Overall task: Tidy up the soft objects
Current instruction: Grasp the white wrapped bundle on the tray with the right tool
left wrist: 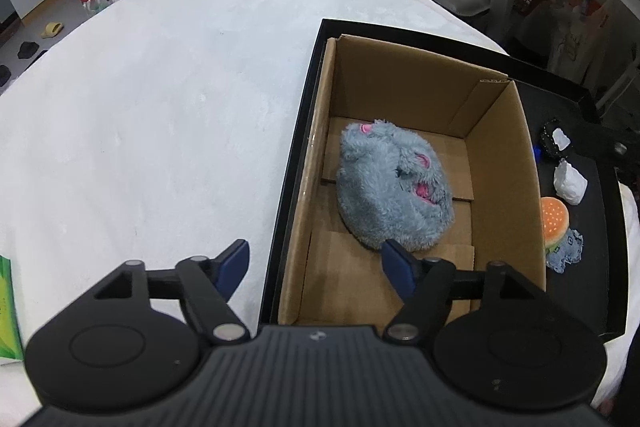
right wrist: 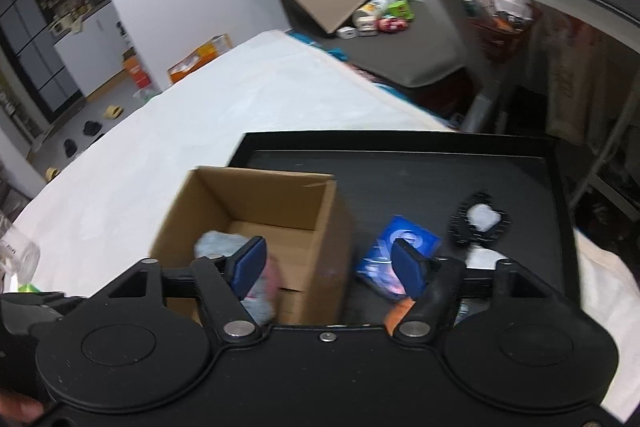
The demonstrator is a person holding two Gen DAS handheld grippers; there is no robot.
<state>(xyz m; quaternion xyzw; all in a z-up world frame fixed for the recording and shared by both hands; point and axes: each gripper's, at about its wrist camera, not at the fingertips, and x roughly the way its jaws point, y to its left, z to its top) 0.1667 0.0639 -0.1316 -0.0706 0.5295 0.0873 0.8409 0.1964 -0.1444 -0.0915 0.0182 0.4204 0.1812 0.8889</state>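
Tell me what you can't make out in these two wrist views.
- Grey fluffy plush toy: right wrist view shows only a blurred part behind the right gripper's finger.
- Burger-shaped soft toy: left view, the brown cardboard box wall hides its left side.
- Blue glossy packet: print blurred by motion.
- Green carton: cut off by the left edge.

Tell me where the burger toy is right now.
In the left wrist view, the burger toy lies on the black tray, just outside the cardboard box's right wall, between a white crumpled wad and a small blue cloth.
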